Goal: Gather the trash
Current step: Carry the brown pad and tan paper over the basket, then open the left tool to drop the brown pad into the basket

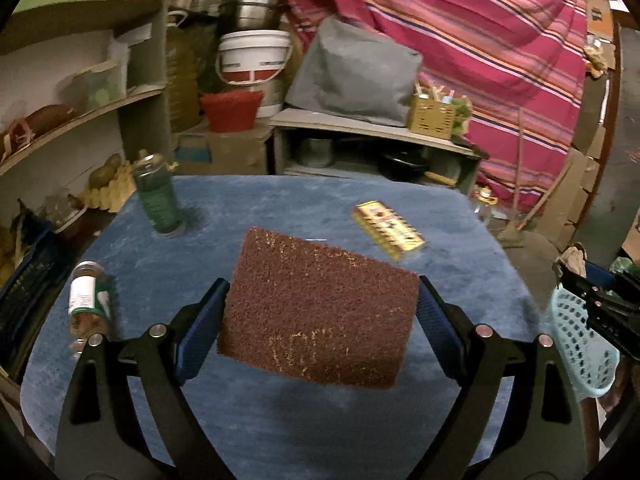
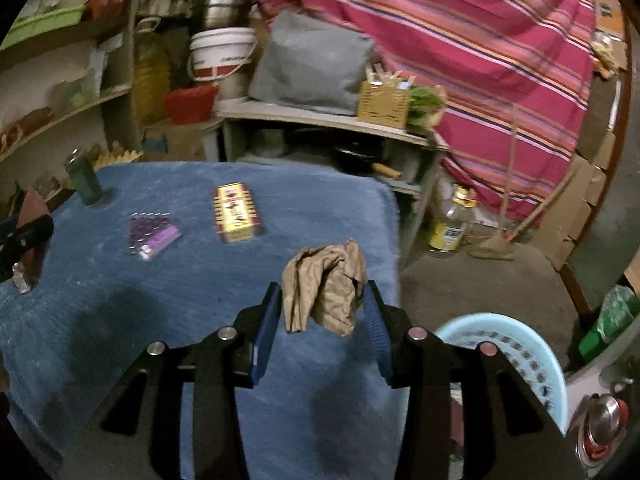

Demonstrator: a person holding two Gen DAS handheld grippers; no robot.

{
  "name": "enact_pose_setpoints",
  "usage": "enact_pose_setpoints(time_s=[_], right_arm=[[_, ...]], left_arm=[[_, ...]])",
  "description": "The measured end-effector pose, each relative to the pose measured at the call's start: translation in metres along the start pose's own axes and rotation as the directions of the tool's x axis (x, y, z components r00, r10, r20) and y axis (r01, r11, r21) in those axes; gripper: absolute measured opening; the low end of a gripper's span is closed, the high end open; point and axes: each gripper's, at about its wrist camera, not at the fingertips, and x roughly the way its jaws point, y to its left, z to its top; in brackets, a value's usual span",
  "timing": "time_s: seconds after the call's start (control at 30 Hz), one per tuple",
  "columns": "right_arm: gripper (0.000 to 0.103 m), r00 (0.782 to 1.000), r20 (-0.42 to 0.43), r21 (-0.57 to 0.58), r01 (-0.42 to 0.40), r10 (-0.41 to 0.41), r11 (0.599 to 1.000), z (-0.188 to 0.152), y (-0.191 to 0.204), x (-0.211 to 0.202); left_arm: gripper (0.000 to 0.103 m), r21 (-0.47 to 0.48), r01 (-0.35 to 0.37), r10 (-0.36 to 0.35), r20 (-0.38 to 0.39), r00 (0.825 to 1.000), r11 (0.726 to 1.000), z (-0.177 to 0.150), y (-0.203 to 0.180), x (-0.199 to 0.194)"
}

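My left gripper (image 1: pixel 320 312) is shut on a brown scouring pad (image 1: pixel 320 308) and holds it above the blue-covered table (image 1: pixel 280 420). My right gripper (image 2: pixel 323 312) is shut on a crumpled brown paper (image 2: pixel 324 288), held over the table's right edge beside the light-blue basket (image 2: pixel 520 356). The basket also shows at the right of the left wrist view (image 1: pixel 580 344). On the table lie a yellow box (image 1: pixel 387 230) (image 2: pixel 237 213), a purple blister pack (image 2: pixel 154 236), an upright green bottle (image 1: pixel 157 196) (image 2: pixel 83 182) and a jar on its side (image 1: pixel 89 300).
Shelves (image 1: pixel 80 120) with clutter stand at the left. A low bench (image 1: pixel 360 128) with a grey bag, a white bucket (image 1: pixel 254 58) and a striped red cloth (image 1: pixel 480 60) are behind the table. An oil bottle (image 2: pixel 450 224) stands on the floor at the right.
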Motion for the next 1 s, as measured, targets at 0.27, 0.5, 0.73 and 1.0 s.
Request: enact_pose_setpoints(time_s=[0.27,0.5,0.73,1.0], right_arm=[[0.042,0.996,0.017,0.096,0.084,-0.086,0.992,-0.022,-0.084,-0.036],[0.042,0.989,0.004,0.168,0.147,-0.150,0.975,-0.044,-0.149,-0.051],[0.042,0.978,-0.012,0.190,0.205,-0.206,0.960,-0.066,-0.192,-0.056],[0.042,0.975,-0.032,0.245,0.220,-0.218,0.944,-0.088,-0.224,-0.056]], left_arm=[[0.088,0.097,0.082,-0.084,0.013,0.996,0.992,0.001,-0.091,-0.009],[0.088,0.156,0.166,-0.163,-0.031,0.986,0.974,-0.011,-0.166,0.004],[0.088,0.239,0.236,-0.229,-0.058,0.972,0.942,-0.030,-0.240,0.013],[0.088,0.278,0.317,-0.299,-0.106,0.948,0.907,-0.049,-0.300,0.024]])
